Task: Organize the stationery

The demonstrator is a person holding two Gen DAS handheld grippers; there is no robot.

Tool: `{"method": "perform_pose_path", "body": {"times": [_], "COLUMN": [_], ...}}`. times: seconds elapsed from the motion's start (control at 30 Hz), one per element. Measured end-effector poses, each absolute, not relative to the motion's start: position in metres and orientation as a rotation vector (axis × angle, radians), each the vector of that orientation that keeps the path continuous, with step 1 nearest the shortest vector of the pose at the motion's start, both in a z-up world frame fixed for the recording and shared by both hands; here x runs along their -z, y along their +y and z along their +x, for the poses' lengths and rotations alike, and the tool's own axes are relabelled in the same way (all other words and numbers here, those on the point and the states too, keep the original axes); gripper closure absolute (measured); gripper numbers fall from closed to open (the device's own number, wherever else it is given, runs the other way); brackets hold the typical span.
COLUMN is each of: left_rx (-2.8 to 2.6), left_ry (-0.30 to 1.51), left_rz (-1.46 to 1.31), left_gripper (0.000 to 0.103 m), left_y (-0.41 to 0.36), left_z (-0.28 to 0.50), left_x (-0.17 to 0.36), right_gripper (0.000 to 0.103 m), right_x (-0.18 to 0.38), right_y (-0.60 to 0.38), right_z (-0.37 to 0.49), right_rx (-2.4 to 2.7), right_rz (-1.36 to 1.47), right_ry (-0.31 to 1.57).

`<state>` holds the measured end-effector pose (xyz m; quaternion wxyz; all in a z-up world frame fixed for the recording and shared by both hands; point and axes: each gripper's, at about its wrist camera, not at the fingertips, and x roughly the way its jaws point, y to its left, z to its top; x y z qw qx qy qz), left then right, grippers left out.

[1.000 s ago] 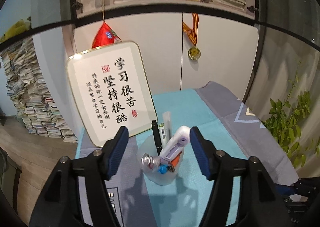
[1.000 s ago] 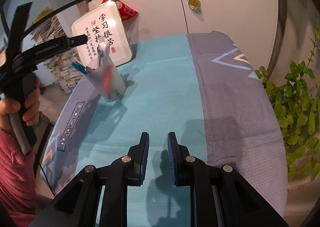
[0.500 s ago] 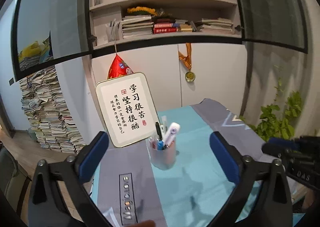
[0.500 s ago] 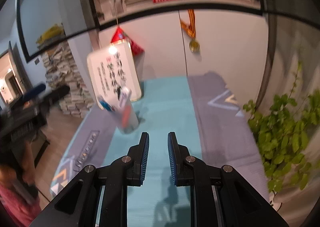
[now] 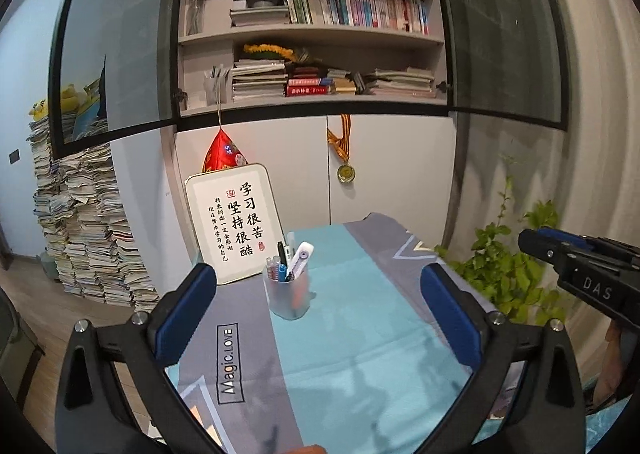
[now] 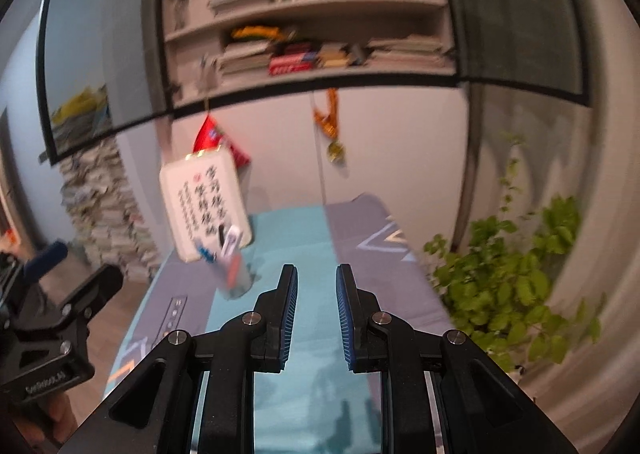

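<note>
A translucent pen cup (image 5: pixel 289 296) stands on the teal and grey tablecloth (image 5: pixel 352 338), holding several pens and a white correction-tape dispenser (image 5: pixel 301 256). My left gripper (image 5: pixel 316 318) hangs well back from the cup, jaws wide open, nothing between them. In the right wrist view the cup (image 6: pixel 235 278) is blurred, ahead and to the left of my right gripper (image 6: pixel 317 318). Its jaws are opening and nothing is between them. The right gripper (image 5: pixel 576 258) also shows at the right edge of the left wrist view. The left gripper (image 6: pixel 60 318) appears at the left of the right wrist view.
A framed calligraphy board (image 5: pixel 234 224) leans against the white cabinet behind the cup. A medal (image 5: pixel 345 172) and a red ornament (image 5: pixel 221 152) hang on the cabinet. Bookshelves (image 5: pixel 320 54) rise above. A green plant (image 5: pixel 508 270) stands right of the table, stacked magazines (image 5: pixel 88 230) left.
Both grippers pulled back and rose away from the cup, which now looks smaller. The left jaws spread from around the cup to fully wide. The right jaws went from nearly shut to parted.
</note>
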<state>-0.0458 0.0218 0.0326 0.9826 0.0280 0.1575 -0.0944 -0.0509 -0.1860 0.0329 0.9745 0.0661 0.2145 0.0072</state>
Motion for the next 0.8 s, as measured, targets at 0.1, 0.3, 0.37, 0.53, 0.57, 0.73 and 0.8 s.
{"method": "perform_pose_path", "body": {"times": [0.1, 0.3, 0.37, 0.53, 0.57, 0.73, 0.8], "left_rx": [0.198, 0.200, 0.199, 0.202, 0.202, 0.198, 0.194], "left_ry": [0.300, 0.284, 0.256, 0.262, 0.271, 0.300, 0.302], "left_rz": [0.044, 0.049, 0.046, 0.043, 0.045, 0.055, 0.057], "left_gripper": [0.001, 0.001, 0.001, 0.001, 0.001, 0.001, 0.001], "left_y": [0.019, 0.014, 0.015, 0.013, 0.013, 0.008, 0.008], "left_z": [-0.059, -0.078, -0.084, -0.083, -0.081, -0.074, -0.073], "left_x": [-0.041, -0.053, -0.058, -0.053, -0.051, -0.043, -0.042], "right_gripper": [0.039, 0.038, 0.038, 0.017, 0.017, 0.017, 0.017], "right_x": [-0.044, -0.071, -0.079, -0.074, -0.070, -0.051, -0.047], "right_y": [-0.193, -0.185, -0.182, -0.181, -0.182, -0.194, -0.195], "right_z": [-0.072, -0.095, -0.100, -0.103, -0.101, -0.086, -0.085], "right_rx": [0.012, 0.020, -0.001, 0.006, 0.002, -0.029, -0.018], "right_rz": [0.167, 0.141, 0.142, 0.112, 0.116, 0.183, 0.181], "right_ry": [0.359, 0.294, 0.289, 0.267, 0.281, 0.349, 0.351]}}
